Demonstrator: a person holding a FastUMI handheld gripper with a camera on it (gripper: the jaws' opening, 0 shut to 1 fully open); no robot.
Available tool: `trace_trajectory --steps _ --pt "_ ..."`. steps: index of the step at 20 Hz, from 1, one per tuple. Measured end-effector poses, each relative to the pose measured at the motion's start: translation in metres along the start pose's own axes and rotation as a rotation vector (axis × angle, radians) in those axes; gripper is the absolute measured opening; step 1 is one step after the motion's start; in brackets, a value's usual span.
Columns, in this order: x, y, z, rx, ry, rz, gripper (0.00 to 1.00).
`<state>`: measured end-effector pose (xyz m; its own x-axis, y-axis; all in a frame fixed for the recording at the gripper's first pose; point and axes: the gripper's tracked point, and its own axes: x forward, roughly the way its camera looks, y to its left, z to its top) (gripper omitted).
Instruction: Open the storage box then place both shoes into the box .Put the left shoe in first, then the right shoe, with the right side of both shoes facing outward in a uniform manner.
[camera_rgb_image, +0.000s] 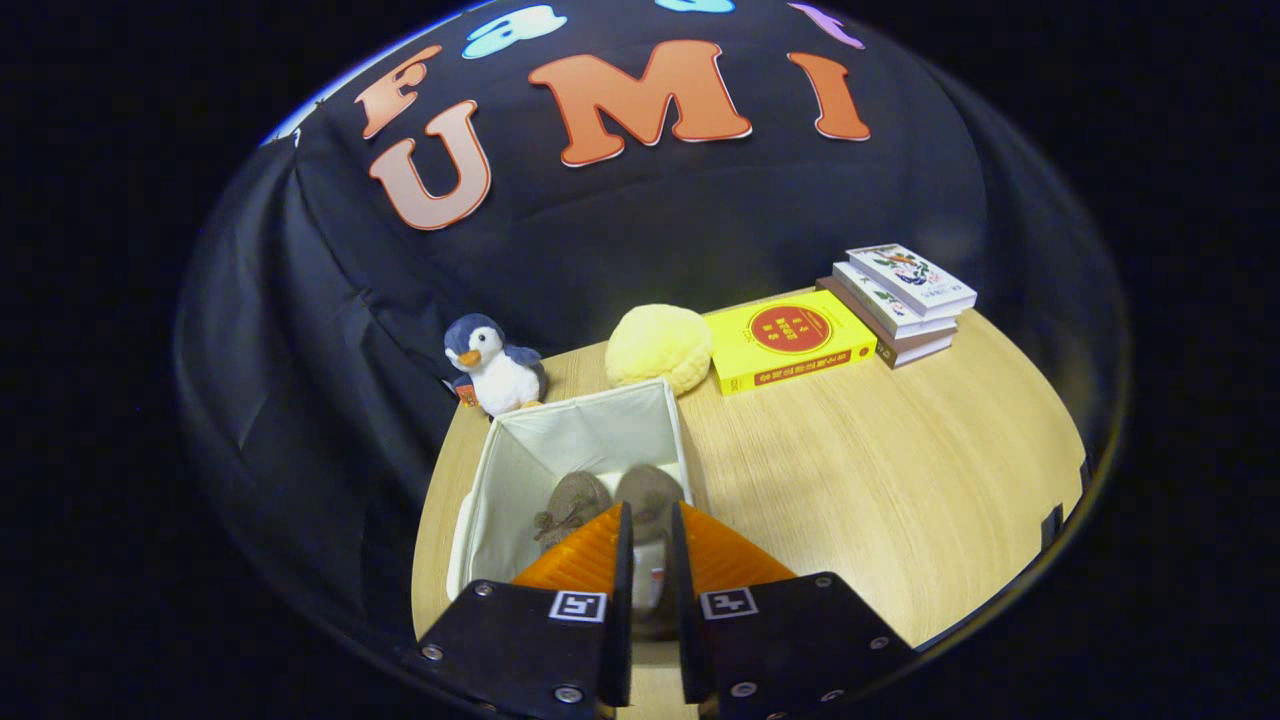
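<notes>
Wooden table (900, 480), pale grain, runs back to the black cloth wall. White fabric storage box (520, 455) sits open on the table, directly ahead of the gripper. Two grey-brown shoes inside, side by side: left shoe (572, 505) with a small bow, right shoe (648, 492) beside it. Yellow box (790, 345) lies flat beyond the storage box; a stack of books (900, 300) just beside it. Yellow plush ball (660, 345) touches the storage box's far rim. Penguin toy (495, 365) stands near the far corner. Gripper (650, 535) over the box's near edge, orange fingers (580, 560) drawn narrow, the right shoe's heel between them; whether both press it, cannot tell.
</notes>
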<state>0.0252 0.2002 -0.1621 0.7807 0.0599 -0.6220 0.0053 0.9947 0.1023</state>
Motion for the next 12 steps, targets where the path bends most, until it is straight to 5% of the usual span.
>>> trace_trajectory --steps 8,12 --pt "-0.055 -0.019 0.057 -0.096 -0.152 -0.014 0.88" --pt "-0.076 -0.029 0.079 -0.132 -0.216 -0.019 0.98"
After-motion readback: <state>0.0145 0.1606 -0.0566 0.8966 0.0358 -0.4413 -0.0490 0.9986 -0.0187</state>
